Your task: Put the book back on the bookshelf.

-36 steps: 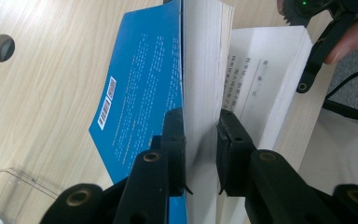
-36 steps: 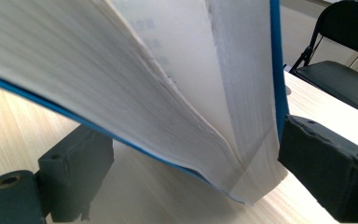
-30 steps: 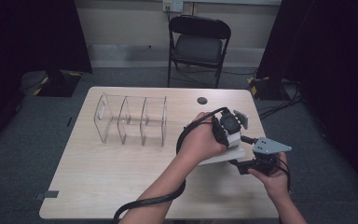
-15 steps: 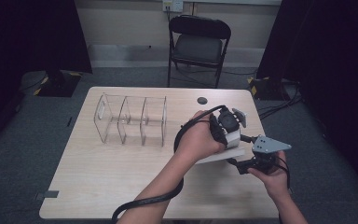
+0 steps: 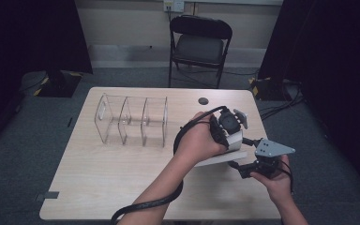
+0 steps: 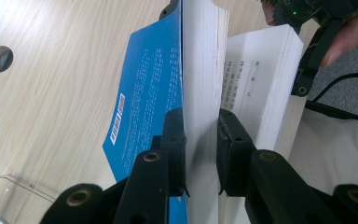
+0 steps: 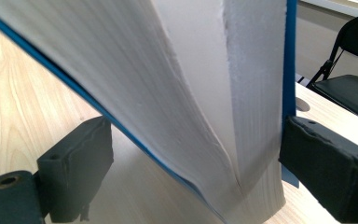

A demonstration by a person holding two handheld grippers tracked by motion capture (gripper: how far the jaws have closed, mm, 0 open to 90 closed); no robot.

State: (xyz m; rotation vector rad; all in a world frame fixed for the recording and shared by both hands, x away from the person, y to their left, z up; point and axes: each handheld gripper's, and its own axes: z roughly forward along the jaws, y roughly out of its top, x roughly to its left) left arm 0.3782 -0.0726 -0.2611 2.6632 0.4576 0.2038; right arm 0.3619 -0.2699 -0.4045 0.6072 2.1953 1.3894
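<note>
On the right part of the desk (image 5: 112,187), near its near edge, lies a thick blue-covered book (image 6: 144,93), spread open with its pages fanned; in the high view it shows as a pale wedge under the person's left hand (image 5: 199,140). The left claw (image 6: 200,144) is clamped on one block of the book's pages, a black pad pressed on each side of the white page edges, the blue cover with white print and a barcode lying to the left of that block; a second block of pages (image 6: 261,84) stands just to the right of it. The right claw (image 7: 191,163) stands wide open at the right edge of the desk, the fanned pages and the blue cover rising between its two pads, neither pad pressing on the paper as far as can be seen. A clear acrylic rack (image 5: 131,119) with upright dividers stands well apart to the left; a small round grey cap (image 5: 203,101) sits in the desk's far part; a black folding chair (image 5: 199,42) stands beyond the desk's far edge.
</note>
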